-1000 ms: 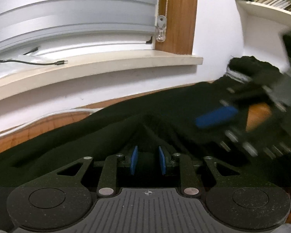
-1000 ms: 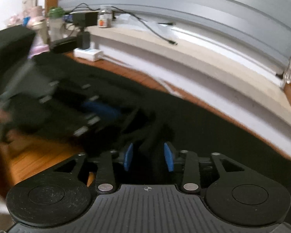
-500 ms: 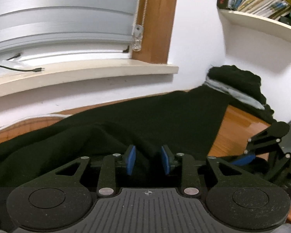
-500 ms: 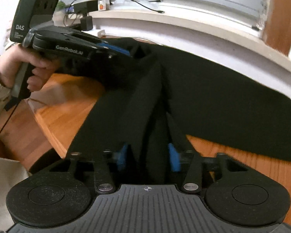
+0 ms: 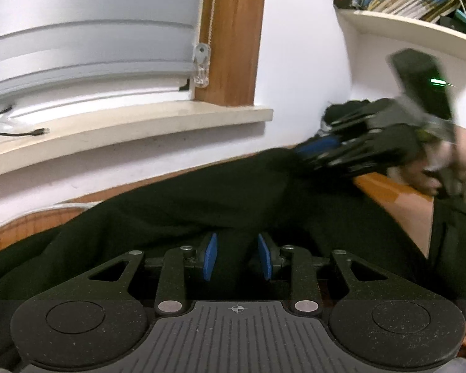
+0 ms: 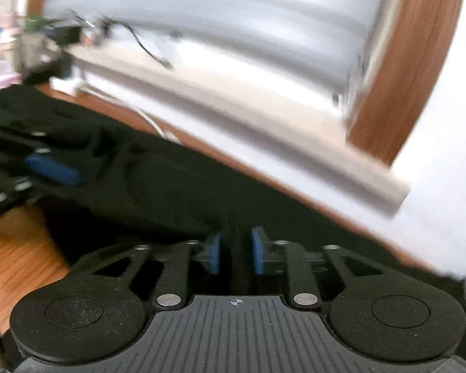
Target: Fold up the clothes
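step: fold carried over | left tool [image 5: 237, 256]: black garment [image 5: 171, 211] pinched, edge anchored | right tool [image 6: 235, 250]: jaws just reopened, cloth between, grip uncertain | tabletop [image 6: 12, 248] beneath

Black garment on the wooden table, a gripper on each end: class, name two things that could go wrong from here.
1. A fold of the black garment sits between the left gripper pads, which may not be clamped; it could slip out.
2. The right gripper has just been opening around its fold; that end could drop.
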Motion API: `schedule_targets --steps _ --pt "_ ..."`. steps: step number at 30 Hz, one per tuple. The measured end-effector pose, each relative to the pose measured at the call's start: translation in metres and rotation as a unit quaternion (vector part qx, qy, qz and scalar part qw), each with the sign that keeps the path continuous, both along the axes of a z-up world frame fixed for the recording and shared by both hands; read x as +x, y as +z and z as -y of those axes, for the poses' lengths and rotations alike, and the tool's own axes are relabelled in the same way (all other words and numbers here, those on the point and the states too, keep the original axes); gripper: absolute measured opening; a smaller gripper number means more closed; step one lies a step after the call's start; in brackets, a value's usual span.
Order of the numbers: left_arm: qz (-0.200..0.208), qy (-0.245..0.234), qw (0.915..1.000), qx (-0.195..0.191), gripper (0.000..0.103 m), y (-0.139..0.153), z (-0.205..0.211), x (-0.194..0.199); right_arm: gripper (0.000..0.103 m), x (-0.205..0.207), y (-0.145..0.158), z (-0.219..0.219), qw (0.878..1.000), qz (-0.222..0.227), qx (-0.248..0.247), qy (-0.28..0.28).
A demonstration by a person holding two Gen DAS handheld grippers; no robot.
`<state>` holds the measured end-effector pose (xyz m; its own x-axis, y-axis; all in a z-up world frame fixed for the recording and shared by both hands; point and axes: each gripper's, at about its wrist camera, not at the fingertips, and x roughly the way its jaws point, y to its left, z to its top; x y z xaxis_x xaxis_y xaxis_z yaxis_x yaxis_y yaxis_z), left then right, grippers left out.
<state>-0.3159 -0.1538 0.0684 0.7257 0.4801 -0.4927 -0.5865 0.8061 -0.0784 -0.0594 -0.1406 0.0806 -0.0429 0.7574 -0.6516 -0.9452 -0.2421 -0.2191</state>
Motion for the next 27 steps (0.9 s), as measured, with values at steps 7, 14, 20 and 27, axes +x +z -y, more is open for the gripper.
schedule_targets --steps 7,14,20,27 --pt "-0.024 -0.001 0.9996 -0.013 0.032 -0.019 -0.017 0.011 0.041 -0.022 -0.012 0.030 0.999 -0.012 0.030 -0.008" --pt "-0.025 0.018 0.9994 -0.015 0.032 -0.025 -0.025 0.011 0.051 -0.044 -0.027 0.050 0.996 -0.093 -0.008 0.008" --pt "-0.020 0.023 0.9994 -0.016 0.032 -0.022 -0.024 0.010 0.055 -0.052 -0.040 0.047 0.992 -0.125 -0.021 -0.007" --pt "-0.017 0.025 0.9994 -0.014 0.032 -0.023 -0.025 0.012 0.060 -0.061 -0.046 0.055 0.992 -0.125 -0.032 0.006"
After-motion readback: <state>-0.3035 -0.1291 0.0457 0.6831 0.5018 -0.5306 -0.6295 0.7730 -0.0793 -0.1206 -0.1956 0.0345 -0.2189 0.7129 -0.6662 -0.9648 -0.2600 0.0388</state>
